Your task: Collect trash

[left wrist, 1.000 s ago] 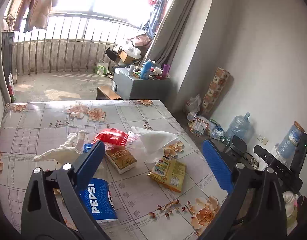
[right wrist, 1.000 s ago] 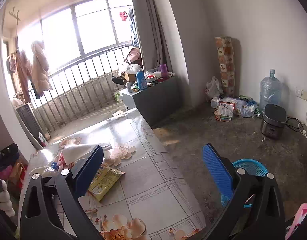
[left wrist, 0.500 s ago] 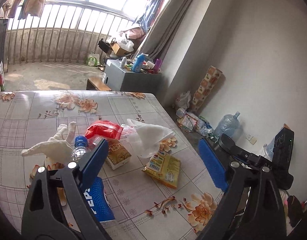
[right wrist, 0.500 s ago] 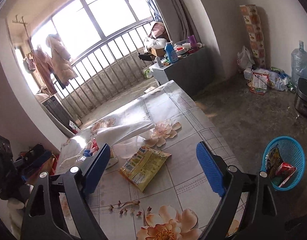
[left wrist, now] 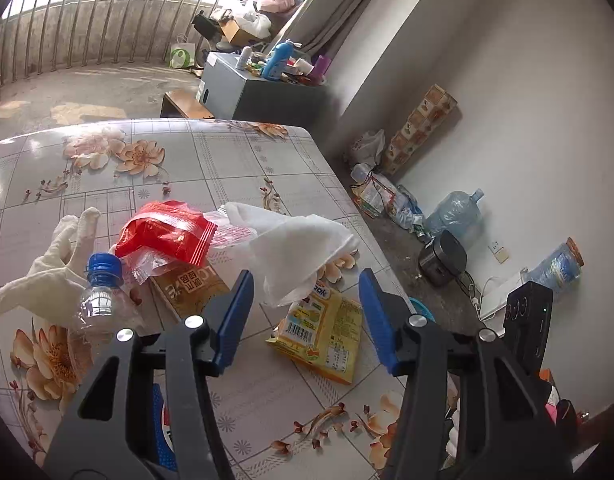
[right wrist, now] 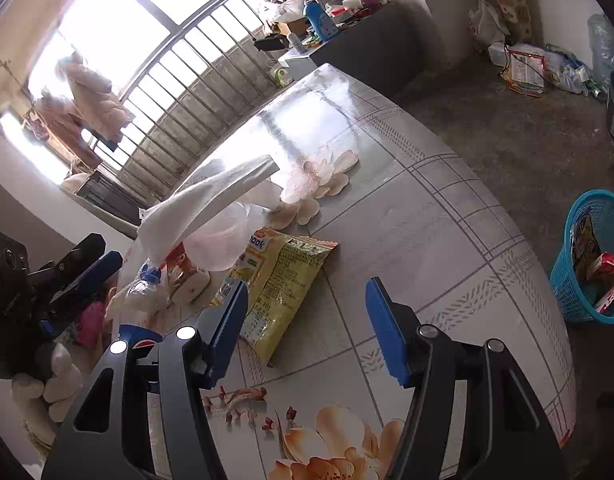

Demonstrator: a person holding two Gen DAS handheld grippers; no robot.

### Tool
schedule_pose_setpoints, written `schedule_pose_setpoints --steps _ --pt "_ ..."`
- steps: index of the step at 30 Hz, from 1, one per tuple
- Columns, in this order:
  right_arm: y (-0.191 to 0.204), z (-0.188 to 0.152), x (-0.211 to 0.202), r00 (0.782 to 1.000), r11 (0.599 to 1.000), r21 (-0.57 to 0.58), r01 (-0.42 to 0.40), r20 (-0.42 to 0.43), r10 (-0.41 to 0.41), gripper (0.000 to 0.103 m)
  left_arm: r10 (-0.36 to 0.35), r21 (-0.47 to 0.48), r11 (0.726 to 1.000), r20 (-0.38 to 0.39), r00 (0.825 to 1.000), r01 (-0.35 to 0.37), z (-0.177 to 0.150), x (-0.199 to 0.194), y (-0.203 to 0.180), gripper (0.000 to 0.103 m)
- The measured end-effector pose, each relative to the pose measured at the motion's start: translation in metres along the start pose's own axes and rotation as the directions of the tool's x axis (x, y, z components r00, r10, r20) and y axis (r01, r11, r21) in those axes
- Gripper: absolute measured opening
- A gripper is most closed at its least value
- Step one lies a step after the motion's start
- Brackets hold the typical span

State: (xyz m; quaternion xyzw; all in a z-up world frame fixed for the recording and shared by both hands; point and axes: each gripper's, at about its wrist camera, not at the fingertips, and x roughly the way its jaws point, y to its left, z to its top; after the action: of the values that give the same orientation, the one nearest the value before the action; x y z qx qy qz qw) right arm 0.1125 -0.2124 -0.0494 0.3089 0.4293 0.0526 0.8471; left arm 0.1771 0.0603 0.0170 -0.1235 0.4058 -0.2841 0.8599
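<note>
Left wrist view: the left gripper (left wrist: 305,316) has just been closing, its jaws half open with nothing gripped. The yellow packet (left wrist: 321,330) lies flat just ahead between the blue pads, long axis toward 11 o'clock, on the flowered table (left wrist: 235,160).

Right wrist view: the right gripper (right wrist: 305,324) has also been closing, empty. The packet (right wrist: 281,280) lies at 11 o'clock, nearer its left pad. The blue basket (right wrist: 587,252) stands on the floor at 3 o'clock.

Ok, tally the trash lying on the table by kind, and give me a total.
Snack packets: 2, the red packet and the yellow packet
Plastic bottles: 1, the Pepsi bottle
Cartons: 1, the brown carton
White plastic bags: 1, the plastic bag
Gloves: 1, the white glove
Total: 6
</note>
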Motion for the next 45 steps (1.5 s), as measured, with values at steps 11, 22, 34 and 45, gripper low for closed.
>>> schedule_pose_setpoints --steps 11,22,34,45 --pt "-0.019 0.003 0.018 0.999 0.999 0.037 -0.005 -0.045 0.007 0.029 0.049 0.048 0.998 -0.163 0.985 -0.042 -0.041 0.062 -0.025 0.038" --pt "-0.039 -0.002 0.004 0.997 0.993 0.103 -0.059 -0.041 0.063 0.029 0.066 0.092 0.995 -0.279 0.958 -0.042 -0.067 0.104 -0.034 0.022" --pt "-0.034 -0.004 0.018 0.982 0.981 0.132 -0.144 -0.103 0.158 0.029 -0.066 -0.017 0.998 -0.326 0.943 0.064 -0.085 0.104 -0.02 0.003" --pt "-0.018 -0.01 0.02 0.992 0.995 0.059 -0.083 -0.087 0.088 0.019 -0.064 0.002 0.998 -0.32 0.945 0.069 -0.087 0.096 -0.025 0.0"
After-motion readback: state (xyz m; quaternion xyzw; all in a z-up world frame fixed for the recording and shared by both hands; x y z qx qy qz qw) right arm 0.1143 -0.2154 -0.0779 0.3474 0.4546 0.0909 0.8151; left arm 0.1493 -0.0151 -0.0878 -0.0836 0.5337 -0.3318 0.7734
